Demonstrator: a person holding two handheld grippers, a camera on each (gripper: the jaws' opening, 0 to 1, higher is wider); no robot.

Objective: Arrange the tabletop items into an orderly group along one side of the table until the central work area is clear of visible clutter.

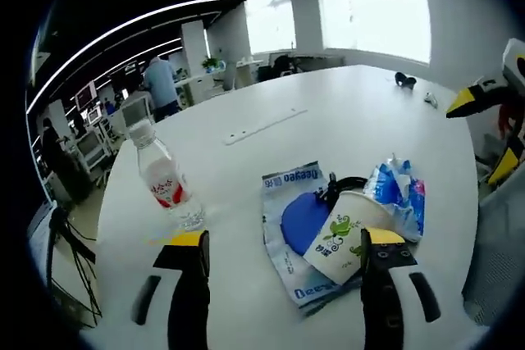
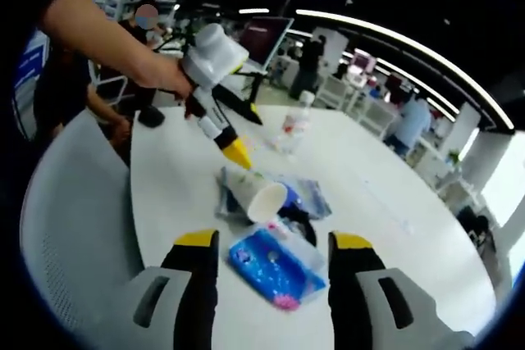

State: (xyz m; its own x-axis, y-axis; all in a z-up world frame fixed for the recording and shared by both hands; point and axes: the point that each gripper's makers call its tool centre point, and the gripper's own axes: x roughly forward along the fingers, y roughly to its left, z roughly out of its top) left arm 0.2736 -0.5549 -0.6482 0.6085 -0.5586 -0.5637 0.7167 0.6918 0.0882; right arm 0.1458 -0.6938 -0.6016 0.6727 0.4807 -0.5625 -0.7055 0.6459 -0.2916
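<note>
Both grippers are hovering with jaws spread, gripping nothing. Paper cup is lying tipped on the blue-white pouch, long axis slanting, mouth toward the right gripper. Left gripper is nearer it; water bottle stands upright far-left.

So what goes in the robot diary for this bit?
left hand-held gripper: open, over paper cup | right hand-held gripper: open, above blue packet | water bottle: upright
</note>
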